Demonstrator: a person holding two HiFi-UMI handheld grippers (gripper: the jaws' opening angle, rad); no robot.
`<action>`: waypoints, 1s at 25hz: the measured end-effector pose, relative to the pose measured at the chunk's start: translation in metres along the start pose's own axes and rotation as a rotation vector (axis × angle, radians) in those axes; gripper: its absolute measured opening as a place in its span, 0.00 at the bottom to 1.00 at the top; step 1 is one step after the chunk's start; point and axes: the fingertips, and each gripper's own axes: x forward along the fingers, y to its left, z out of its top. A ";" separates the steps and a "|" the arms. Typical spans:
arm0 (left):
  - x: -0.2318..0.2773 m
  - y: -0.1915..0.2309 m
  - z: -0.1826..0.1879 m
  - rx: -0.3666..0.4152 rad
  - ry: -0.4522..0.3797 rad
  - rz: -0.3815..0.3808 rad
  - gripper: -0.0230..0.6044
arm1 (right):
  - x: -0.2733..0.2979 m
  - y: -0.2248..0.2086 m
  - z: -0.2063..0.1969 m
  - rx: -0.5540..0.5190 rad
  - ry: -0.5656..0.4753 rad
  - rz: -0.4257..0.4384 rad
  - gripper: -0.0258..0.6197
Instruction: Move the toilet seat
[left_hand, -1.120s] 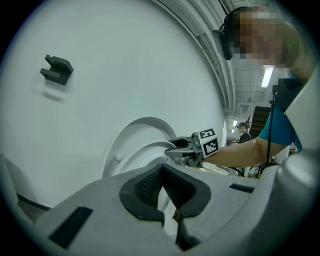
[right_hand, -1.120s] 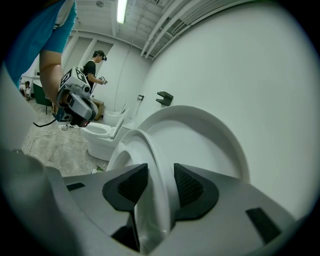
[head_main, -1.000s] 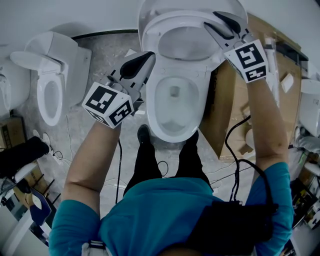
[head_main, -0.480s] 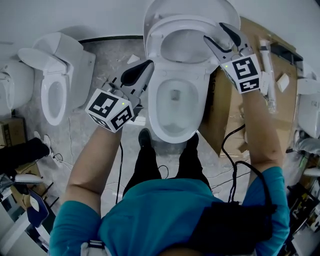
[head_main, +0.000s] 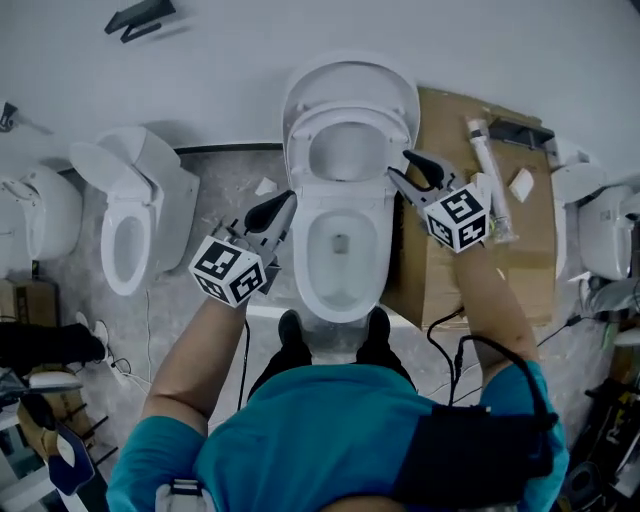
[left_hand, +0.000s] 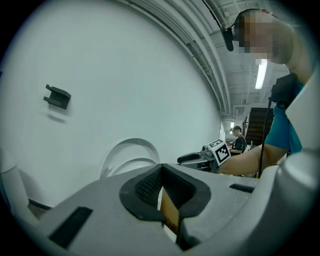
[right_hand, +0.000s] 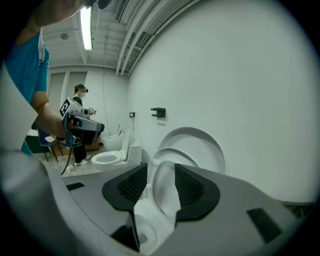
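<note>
Both tongs have drawn back from the toilet. The right tongs (head_main: 398, 165), at the rim of the toilet seat (head_main: 350, 114) a second ago, now hang clear of it, jaws apart and just narrowed after widening, nothing between them. Left tongs (head_main: 285, 201) tips together, empty, beside the bowl (head_main: 312, 290); seat stands raised against the lid (head_main: 350, 80), so the lift looks complete.
</note>
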 end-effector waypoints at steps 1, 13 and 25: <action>-0.005 -0.005 0.005 -0.002 -0.004 -0.002 0.04 | -0.009 0.008 0.002 0.024 0.001 0.017 0.30; -0.043 -0.066 0.073 0.021 -0.027 -0.028 0.04 | -0.117 0.056 0.051 0.281 -0.067 0.022 0.09; -0.086 -0.094 0.100 0.027 -0.060 -0.031 0.04 | -0.158 0.094 0.101 0.315 -0.114 0.052 0.04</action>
